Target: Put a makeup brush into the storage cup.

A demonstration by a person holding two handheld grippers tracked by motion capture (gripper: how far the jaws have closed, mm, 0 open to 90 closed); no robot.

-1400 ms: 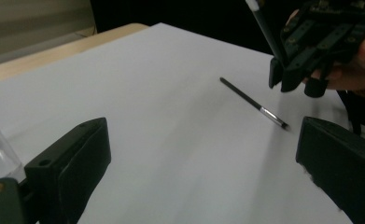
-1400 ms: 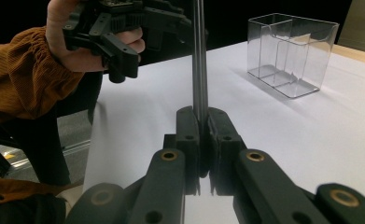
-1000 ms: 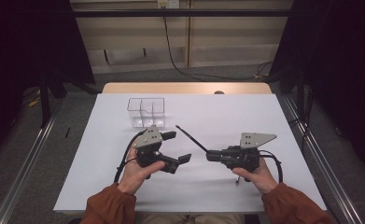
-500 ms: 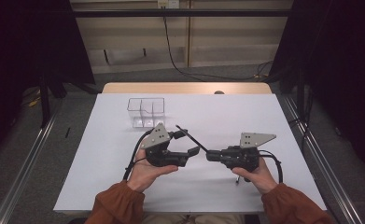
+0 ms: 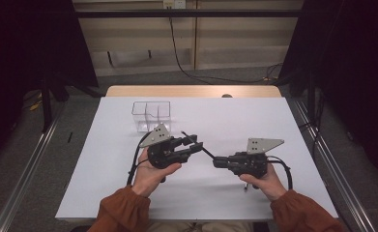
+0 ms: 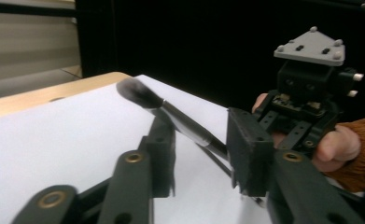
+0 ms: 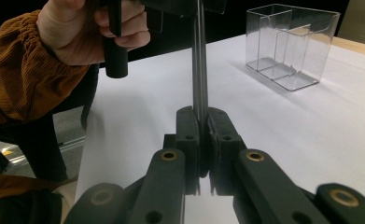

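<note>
While clamping the brush (image 6: 180, 119) tight in the right claw (image 7: 201, 135), just been closing the left claw (image 5: 197, 145) round it, not yet pinching. Handover likely, above the bench's (image 5: 273, 121) middle.

Slim dark brush (image 6: 180, 119), soft bristle head, held slanting above table.

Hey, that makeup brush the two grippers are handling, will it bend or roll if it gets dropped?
The brush looks stiff: its thin handle runs straight out from the right gripper. It is probably light, and being round may roll on the flat table. Its soft tip likely squashes.
</note>
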